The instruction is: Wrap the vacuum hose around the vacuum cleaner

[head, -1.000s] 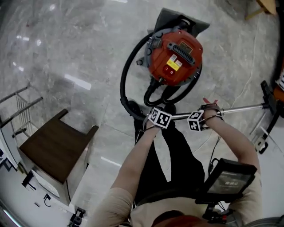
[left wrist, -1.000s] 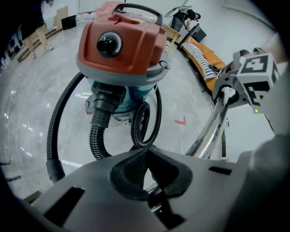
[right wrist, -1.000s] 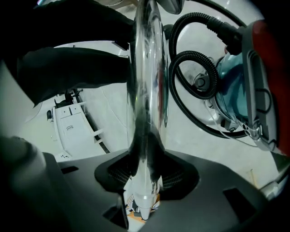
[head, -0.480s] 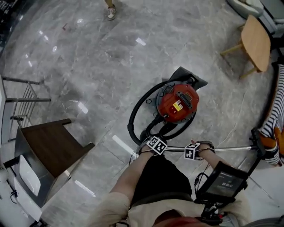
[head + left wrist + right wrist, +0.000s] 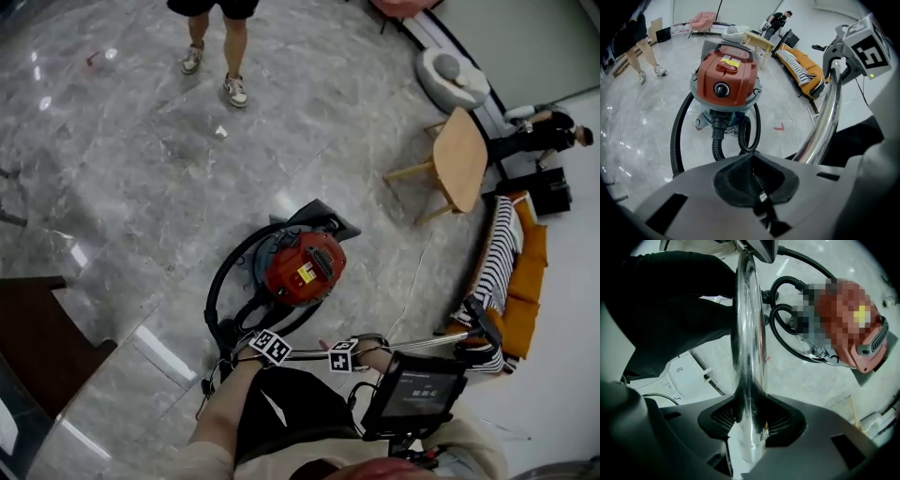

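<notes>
The red vacuum cleaner stands on the marble floor, and its black hose curves round its left side and loops at its front. In the left gripper view the vacuum cleaner faces me, with the hose beside it. My right gripper is shut on the chrome wand, which runs right to the floor head. The wand passes between that gripper's pads. My left gripper is just left of it, and its jaws are shut with nothing seen between them.
A person's legs stand at the far side. A round wooden table, a white cushion and a striped and orange sofa are at the right. A dark cabinet is at the left. A screen device hangs at my chest.
Both grippers have risen, the right one lifting the wand. The head view now takes in more of the room, so the vacuum cleaner looks smaller and further left.
</notes>
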{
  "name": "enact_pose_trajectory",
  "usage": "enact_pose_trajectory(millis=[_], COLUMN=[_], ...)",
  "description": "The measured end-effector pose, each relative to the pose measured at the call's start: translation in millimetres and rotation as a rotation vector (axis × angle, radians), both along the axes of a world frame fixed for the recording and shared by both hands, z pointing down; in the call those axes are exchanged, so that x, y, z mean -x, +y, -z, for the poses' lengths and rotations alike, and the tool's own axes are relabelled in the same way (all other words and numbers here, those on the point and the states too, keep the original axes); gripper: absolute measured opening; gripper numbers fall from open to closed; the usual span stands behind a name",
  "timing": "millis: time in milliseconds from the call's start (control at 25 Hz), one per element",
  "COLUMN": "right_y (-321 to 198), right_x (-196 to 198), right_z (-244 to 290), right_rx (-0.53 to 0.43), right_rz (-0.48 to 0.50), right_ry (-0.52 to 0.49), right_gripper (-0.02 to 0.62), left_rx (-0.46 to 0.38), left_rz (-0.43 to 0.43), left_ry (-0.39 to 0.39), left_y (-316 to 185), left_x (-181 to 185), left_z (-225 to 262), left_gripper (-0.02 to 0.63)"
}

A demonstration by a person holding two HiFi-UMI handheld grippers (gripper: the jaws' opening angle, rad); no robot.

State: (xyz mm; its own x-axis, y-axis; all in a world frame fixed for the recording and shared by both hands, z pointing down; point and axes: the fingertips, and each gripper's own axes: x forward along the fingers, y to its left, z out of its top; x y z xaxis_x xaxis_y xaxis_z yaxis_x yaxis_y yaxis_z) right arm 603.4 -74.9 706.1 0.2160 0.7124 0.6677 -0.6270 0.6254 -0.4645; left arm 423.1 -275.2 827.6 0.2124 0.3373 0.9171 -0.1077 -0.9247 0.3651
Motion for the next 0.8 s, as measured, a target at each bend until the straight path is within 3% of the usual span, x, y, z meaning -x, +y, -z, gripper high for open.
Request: enact_pose_trajectory(millis=[280, 480, 600, 800], right_y=[-44.6, -50.6, -57.4, -71.1], right_x=[-23.4, -46.6, -81.8, -158.2], right_z=[-2.5, -30.0, -54.2, -94.7], right_rx=[-0.029, -0.049, -0.082, -0.137], right_rz=[0.082, 0.17, 0.249, 0.41], right_ry=[0.024, -0.025, -0.054, -0.095], right_gripper=[0.141, 0.141, 0.141, 0.141], left_rx=[-0.002, -0.039, -0.079, -0.109], left_rz=[0.089, 0.041, 0.019, 0.138], left_ry=[0.007, -0.058, -0.086, -0.145], left_y=[-16.8, 11.6, 24.4, 29.6], left_x=[-12.2, -11.2, -34.6, -88.7], left_z=[-21.9, -45.1, -61.7, -91.7], left_gripper=[0.006, 0.006, 0.006, 0.006])
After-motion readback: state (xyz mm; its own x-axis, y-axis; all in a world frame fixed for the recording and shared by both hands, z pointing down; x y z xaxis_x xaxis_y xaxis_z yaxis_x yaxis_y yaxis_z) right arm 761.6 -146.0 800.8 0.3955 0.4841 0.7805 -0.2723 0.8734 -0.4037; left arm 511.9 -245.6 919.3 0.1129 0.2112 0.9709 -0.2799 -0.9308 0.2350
